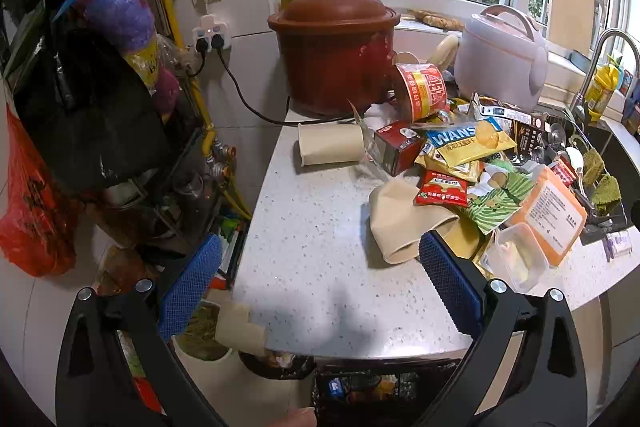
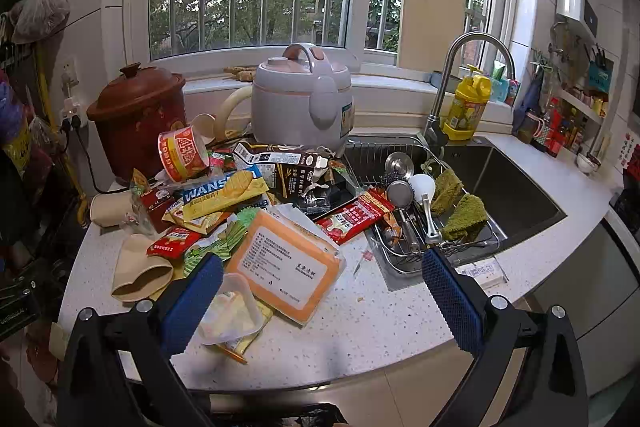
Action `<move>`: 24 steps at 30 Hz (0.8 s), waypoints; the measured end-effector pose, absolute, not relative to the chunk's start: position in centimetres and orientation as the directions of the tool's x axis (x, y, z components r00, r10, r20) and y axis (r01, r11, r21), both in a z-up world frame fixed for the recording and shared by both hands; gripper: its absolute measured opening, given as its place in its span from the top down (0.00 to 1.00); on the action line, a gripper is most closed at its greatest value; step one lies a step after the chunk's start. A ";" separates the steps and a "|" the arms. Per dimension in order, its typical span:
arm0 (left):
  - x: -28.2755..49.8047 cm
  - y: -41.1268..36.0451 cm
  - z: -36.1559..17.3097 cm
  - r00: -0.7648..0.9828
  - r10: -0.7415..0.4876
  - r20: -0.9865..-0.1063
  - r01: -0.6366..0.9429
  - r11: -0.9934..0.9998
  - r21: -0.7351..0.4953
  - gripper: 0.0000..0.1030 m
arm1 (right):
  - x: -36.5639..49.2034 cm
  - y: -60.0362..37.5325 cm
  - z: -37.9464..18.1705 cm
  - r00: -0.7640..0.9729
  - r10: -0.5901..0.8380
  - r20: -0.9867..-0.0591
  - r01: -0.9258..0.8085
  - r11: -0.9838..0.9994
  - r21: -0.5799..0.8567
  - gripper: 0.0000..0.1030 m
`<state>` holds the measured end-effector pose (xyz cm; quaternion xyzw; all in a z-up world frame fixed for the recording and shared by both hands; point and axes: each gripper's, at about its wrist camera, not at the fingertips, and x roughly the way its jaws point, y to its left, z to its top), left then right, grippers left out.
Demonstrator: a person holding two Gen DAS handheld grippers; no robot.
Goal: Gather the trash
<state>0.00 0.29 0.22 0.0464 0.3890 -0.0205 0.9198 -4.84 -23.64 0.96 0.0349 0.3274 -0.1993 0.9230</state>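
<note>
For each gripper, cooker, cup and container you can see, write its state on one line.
Left gripper: open, empty.
Right gripper: open, empty.
Clay pot: lid on.
Rice cooker: lid shut.
Noodle cup: tipped over.
Paper cup: on its side.
Clear plastic tub: lid off.

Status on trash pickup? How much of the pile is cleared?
Done: some trash already sits in the bin below the counter edge. In hand: nothing; the left gripper and right gripper are both open and empty. Left: nearly everything, including the crushed paper cup, orange packet, clear plastic tub and WANS chip bag.
</note>
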 end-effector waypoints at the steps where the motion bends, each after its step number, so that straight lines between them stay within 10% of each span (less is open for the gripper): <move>1: 0.0 0.3 0.2 0.696 -0.001 -0.718 0.073 0.995 0.069 0.06 | -4.8 -23.6 1.0 0.705 -0.346 -0.619 0.392 0.918 -0.067 0.05; 24: -0.1 0.0 0.0 0.692 -0.001 -0.722 0.074 0.995 0.069 0.06 | -4.8 -23.7 0.9 0.705 -0.344 -0.620 0.390 0.919 -0.066 0.05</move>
